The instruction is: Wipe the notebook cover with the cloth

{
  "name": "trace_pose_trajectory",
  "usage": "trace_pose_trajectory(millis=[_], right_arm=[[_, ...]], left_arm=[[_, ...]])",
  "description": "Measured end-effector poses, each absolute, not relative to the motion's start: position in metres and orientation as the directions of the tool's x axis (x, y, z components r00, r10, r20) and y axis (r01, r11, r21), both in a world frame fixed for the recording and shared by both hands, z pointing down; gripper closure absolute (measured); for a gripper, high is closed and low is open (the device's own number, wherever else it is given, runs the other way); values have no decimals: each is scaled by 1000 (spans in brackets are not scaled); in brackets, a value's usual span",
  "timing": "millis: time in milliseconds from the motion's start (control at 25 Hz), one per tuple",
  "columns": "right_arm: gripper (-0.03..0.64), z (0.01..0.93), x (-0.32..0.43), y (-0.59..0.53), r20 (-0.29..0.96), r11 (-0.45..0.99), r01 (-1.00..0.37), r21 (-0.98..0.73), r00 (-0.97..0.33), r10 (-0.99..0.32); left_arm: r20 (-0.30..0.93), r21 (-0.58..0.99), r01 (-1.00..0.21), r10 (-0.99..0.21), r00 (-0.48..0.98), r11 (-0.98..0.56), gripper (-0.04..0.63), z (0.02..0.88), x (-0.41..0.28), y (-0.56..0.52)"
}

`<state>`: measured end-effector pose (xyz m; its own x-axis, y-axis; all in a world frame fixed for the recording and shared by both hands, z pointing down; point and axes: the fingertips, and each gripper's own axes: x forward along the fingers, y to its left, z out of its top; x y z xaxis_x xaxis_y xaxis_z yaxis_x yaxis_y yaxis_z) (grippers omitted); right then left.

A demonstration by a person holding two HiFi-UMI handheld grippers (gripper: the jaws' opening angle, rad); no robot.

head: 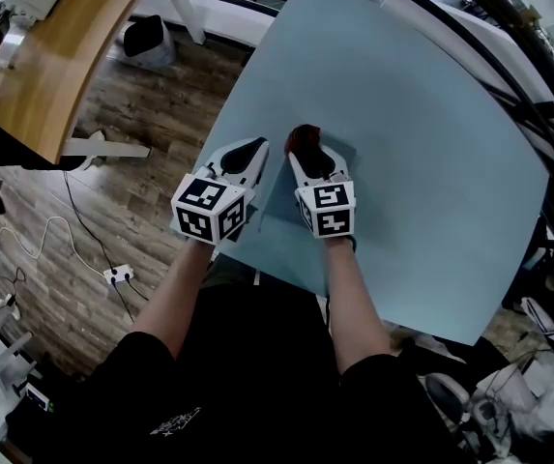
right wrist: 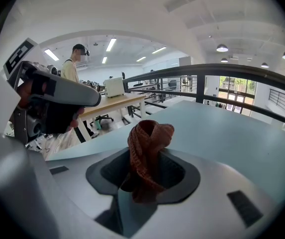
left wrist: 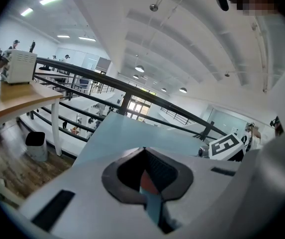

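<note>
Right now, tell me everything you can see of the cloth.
The cloth is rust-red with a coarse, waffle-like weave. It is bunched and twisted into a knot-like wad, not spread flat. The right gripper has its jaws shut on the wad's lower part, and the upper loop sticks out past the tips. In the head view it sits near the far end of the darker blue notebook on the pale blue table. Whether it touches the cover cannot be told.

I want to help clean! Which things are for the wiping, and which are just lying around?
For the wiping: brown-red cloth in the right gripper; blue notebook; left gripper.
Just lying about: wooden desk; bin; white power strip on the floor.
</note>
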<state>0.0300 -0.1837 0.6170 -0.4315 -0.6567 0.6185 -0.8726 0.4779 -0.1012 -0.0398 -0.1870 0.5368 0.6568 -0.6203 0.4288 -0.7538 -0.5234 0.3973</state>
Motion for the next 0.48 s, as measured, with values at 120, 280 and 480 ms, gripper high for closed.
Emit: trace_pose_trajectory(millis=[120,280,480], right_arm=[[462,618,37,-182,626,468,-879,-97,-419,-657],[463,620,53,-175,632,441,-892,-94,-396,-666],[463,618,70,-170,636,406,-909,-90,-366,-679]], left_arm=[[430,396,-749,-613,663,-531,589,537,-36,-187],[430,397,-739,-602,673,-544,589,537,-29,-184],[421,406,-727,-593,687,-553,589,533,-20,-185]])
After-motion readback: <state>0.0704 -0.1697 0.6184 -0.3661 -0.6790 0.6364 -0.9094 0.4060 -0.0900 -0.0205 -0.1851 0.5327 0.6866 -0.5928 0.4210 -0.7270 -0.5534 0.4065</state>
